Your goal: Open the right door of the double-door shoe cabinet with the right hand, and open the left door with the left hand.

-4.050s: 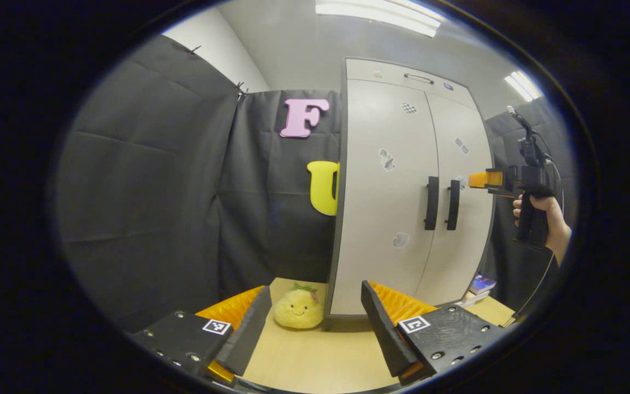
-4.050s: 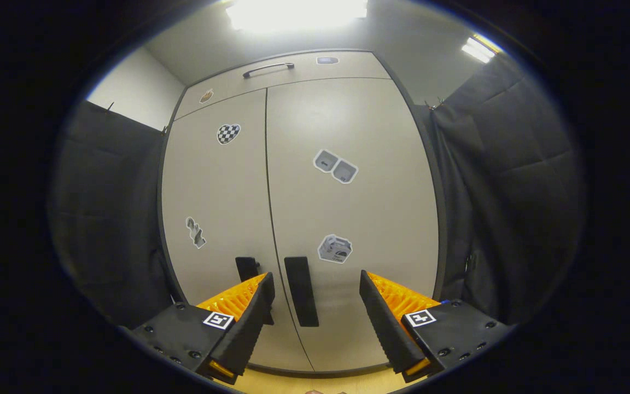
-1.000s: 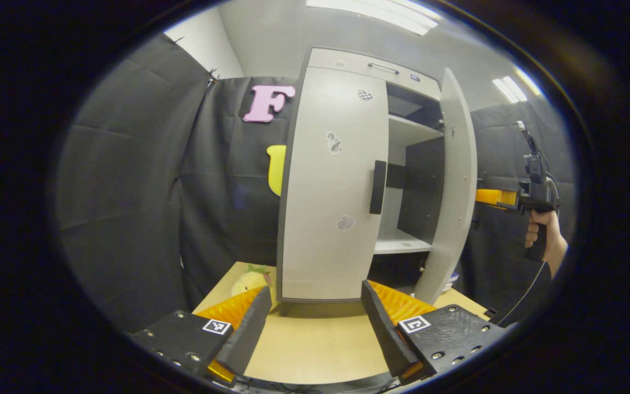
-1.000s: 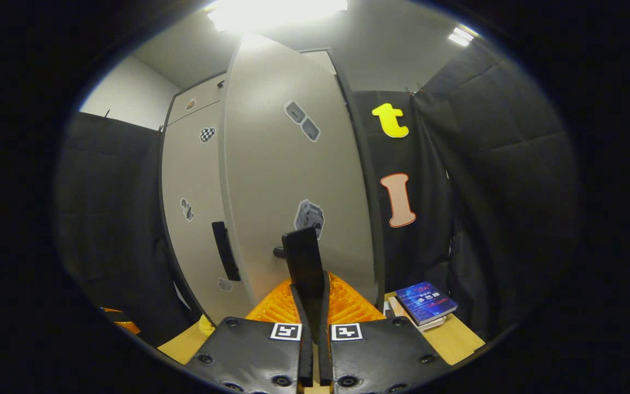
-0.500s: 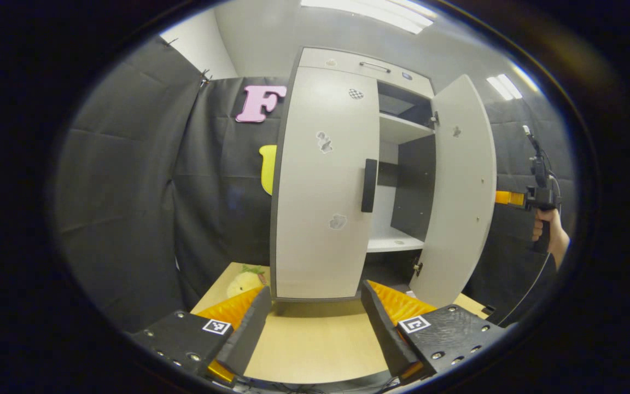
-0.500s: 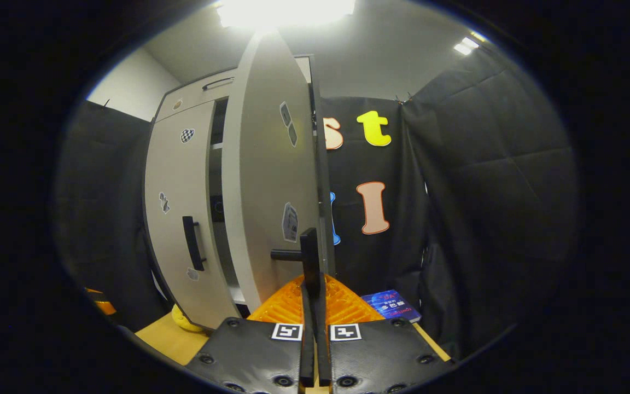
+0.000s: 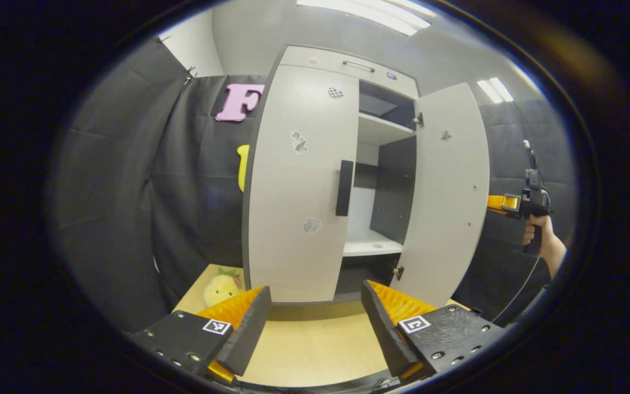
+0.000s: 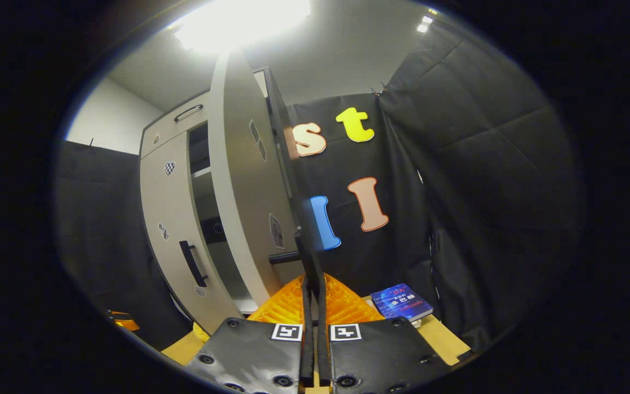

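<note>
With right door swung wide, shelves bare

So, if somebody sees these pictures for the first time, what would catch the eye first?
Probably the shoe cabinet, one half gaping: its right door is swung wide, showing shelves inside, while the left door is shut. The right gripper is clamped on the right door's handle. The left gripper is open, short of the cabinet.
</note>
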Available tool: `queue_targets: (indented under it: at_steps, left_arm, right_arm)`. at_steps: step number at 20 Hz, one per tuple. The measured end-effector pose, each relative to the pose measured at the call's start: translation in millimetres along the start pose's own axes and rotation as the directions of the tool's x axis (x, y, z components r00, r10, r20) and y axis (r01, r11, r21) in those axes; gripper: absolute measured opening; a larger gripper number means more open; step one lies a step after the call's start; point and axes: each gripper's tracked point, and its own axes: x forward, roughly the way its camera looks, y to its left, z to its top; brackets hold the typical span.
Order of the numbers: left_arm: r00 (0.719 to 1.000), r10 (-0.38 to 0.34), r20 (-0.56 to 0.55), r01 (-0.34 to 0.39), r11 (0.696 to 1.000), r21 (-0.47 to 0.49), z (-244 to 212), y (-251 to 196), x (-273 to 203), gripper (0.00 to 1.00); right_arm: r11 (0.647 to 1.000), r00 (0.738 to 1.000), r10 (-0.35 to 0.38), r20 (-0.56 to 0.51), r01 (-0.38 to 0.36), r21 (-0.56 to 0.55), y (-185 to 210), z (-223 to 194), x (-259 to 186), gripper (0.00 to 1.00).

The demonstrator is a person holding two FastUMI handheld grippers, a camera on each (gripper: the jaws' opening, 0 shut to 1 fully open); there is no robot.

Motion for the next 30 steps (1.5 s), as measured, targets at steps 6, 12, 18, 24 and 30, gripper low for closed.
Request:
queue_targets:
  at_steps: [6,12,18,24,30]
  left_arm:
    - [0.999,0.005,-0.038,-0.005,1.000,0.004,-6,2,4,0.95]
    - [1.000,0.003,-0.013,-0.003,1.000,0.029,7,3,28,0.95]
    - [0.999,-0.037,0.025,0.037,0.999,0.021,22,-21,64,0.95]
    - [0.994,0.032,0.104,-0.038,0.998,0.052,53,-25,102,0.95]
    - [0.986,0.095,0.138,-0.109,0.989,0.096,85,-22,133,0.95]
  right_arm:
    - [0.996,0.998,-0.070,-0.011,0.070,0.050,-17,-17,-22,0.04]
    - [0.952,0.958,-0.280,-0.061,0.286,0.106,-97,-42,-59,0.02]
    - [0.890,0.887,-0.453,-0.088,0.446,-0.093,-156,-56,-82,0.02]
    - [0.854,0.854,-0.515,-0.073,0.505,-0.126,-204,-53,-69,0.92]
    - [0.858,0.863,-0.505,-0.014,0.500,-0.117,-235,-31,-28,0.98]
